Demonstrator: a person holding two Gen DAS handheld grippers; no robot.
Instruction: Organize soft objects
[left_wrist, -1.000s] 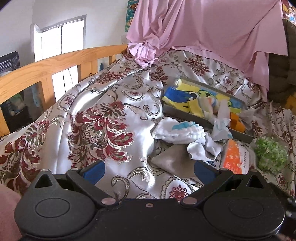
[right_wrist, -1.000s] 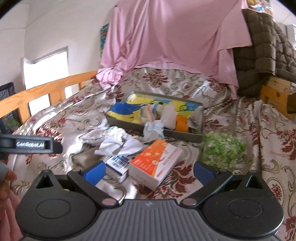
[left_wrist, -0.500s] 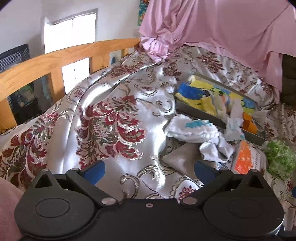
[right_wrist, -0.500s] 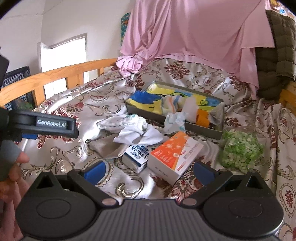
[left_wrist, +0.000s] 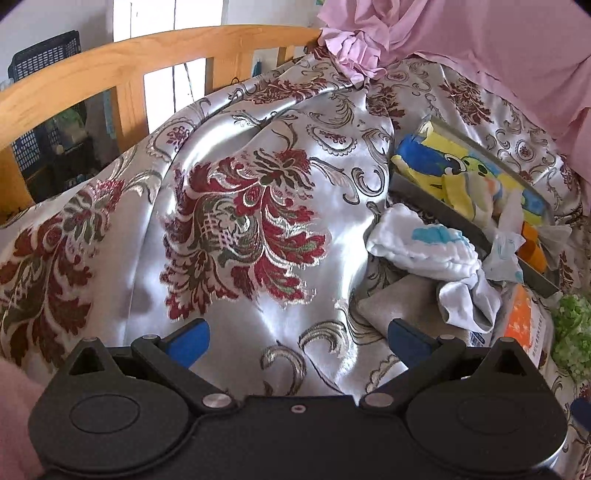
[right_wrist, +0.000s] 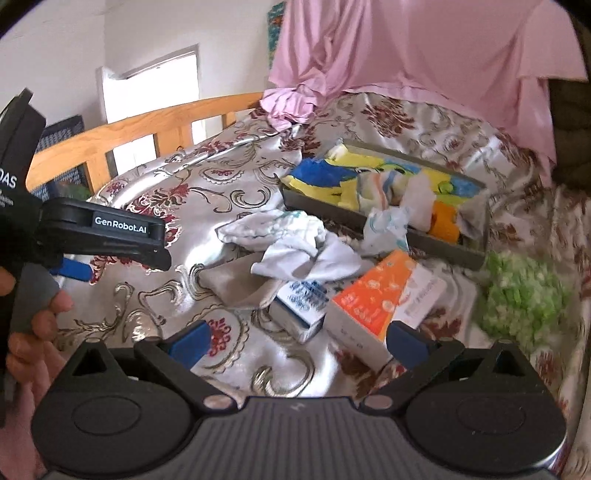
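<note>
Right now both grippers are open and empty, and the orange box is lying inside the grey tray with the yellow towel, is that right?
Not quite. The orange box lies on the bedspread in front of the grey tray, outside it, as the right wrist view shows. The yellow towel is in the tray, and the left gripper and right gripper are open and empty.

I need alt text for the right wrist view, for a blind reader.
The open right gripper hovers over a floral satin bedspread with crumpled white cloths, an orange carton and a grey tray of soft items. The left gripper is at left.
</note>
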